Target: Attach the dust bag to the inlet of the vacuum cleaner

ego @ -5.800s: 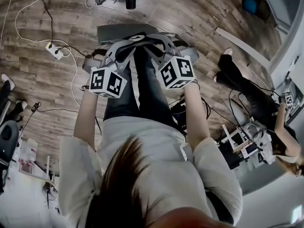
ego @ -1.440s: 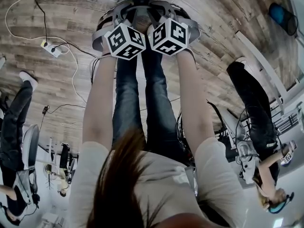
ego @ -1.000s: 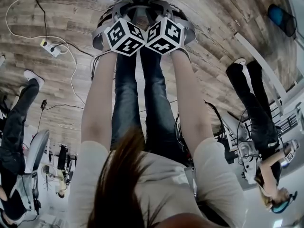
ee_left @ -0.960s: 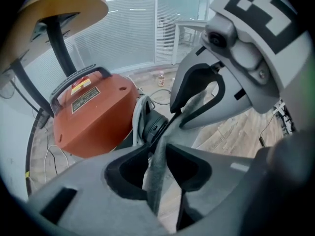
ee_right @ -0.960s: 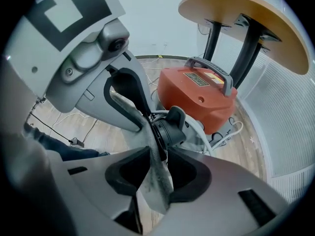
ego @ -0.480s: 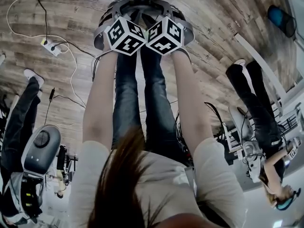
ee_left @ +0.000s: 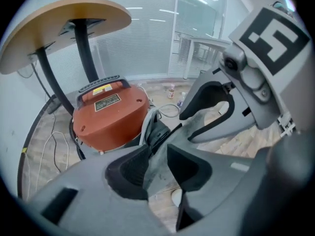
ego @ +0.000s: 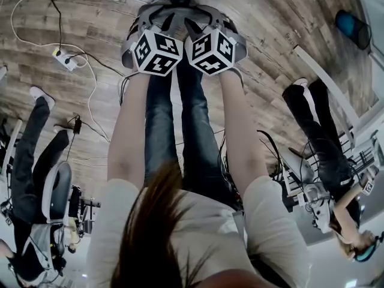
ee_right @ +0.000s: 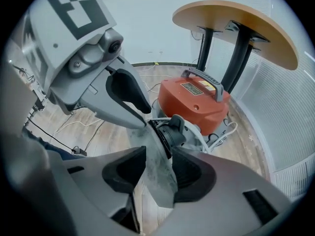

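Floor: wood planks (ego: 72, 17) strewn with loose cables. The orange vacuum cleaner (ee_left: 110, 114) stands on them, just past the person's feet.
Inlet: a black round port (ee_right: 171, 131) low on the side of the vacuum cleaner that faces both tongs.
Dust bag: grey and dusty (ee_right: 160, 188), held up just in front of the vacuum cleaner with its upper end against the inlet. Whether its opening is seated there I cannot tell.
Left tongs: these (ee_left: 156, 157) have just been closing and now pinch the dust bag's edge on the near side of the vacuum cleaner.
Right tongs: these (ee_right: 158, 161) have also just been closing and pinch the same bag right beside the other pair.
Step, as I judge it: a fresh hold on the bag, ready to press its mouth onto the inlet.
Doing it well: keep both pinches level and close to the mouth. Line the opening up square with the inlet, then push straight towards the vacuum cleaner with equal force from each side.
Risk: the thin fabric may slip or crumple. An uneven push could skew the mouth or nudge the vacuum cleaner away.
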